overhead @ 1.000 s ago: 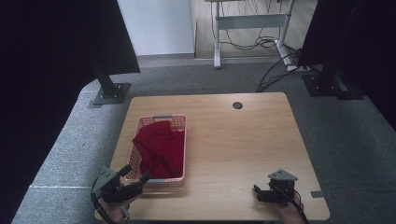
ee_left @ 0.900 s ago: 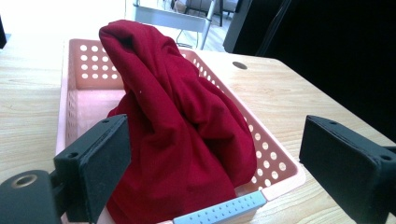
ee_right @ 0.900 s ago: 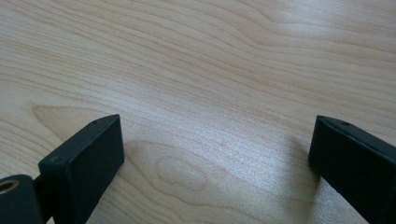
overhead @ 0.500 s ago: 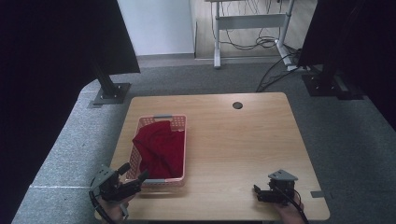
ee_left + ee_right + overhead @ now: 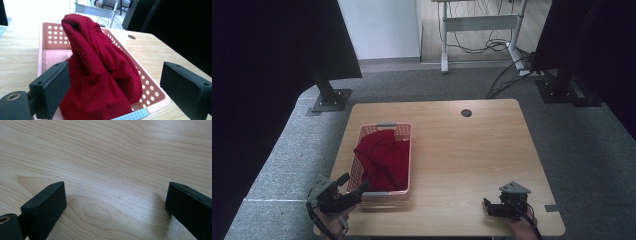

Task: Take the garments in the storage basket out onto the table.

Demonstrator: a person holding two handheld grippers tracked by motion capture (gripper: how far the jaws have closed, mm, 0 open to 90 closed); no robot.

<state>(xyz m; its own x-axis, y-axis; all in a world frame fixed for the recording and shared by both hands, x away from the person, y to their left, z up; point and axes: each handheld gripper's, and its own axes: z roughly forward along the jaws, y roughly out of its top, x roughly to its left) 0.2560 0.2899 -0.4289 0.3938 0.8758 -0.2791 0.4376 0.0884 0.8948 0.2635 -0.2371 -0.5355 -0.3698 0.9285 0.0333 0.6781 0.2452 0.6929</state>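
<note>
While the red cloth (image 5: 382,159) lies heaped in the pink basket (image 5: 404,133) on the left half of the table (image 5: 472,160), I have my left gripper (image 5: 354,192) at the basket's near end, jaws spread wide and holding nothing. In the left gripper view the cloth (image 5: 100,75) rises as a tall fold between the two pads, the left pad (image 5: 53,88) close to its flank, the right pad (image 5: 185,87) well out over the basket's right rim (image 5: 155,100). I cannot tell whether either pad touches the fabric yet; it looks as if they are just short of it.

My right gripper (image 5: 492,207) rests low at the near right corner of the table, well apart from the basket. Its jaws are also wide open and empty, with plain wood grain (image 5: 107,170) between them.

I judge the step in hand to be the approach for picking the cloth out of the basket. Next I would push the left gripper forward and slightly down so the pads straddle the raised fold, then close on a thick bunch of fabric, not a thin edge. The near rim and its pale blue handle (image 5: 132,115) sit right under the jaws, so I must clear them or I may lift the basket along with the cloth.
</note>
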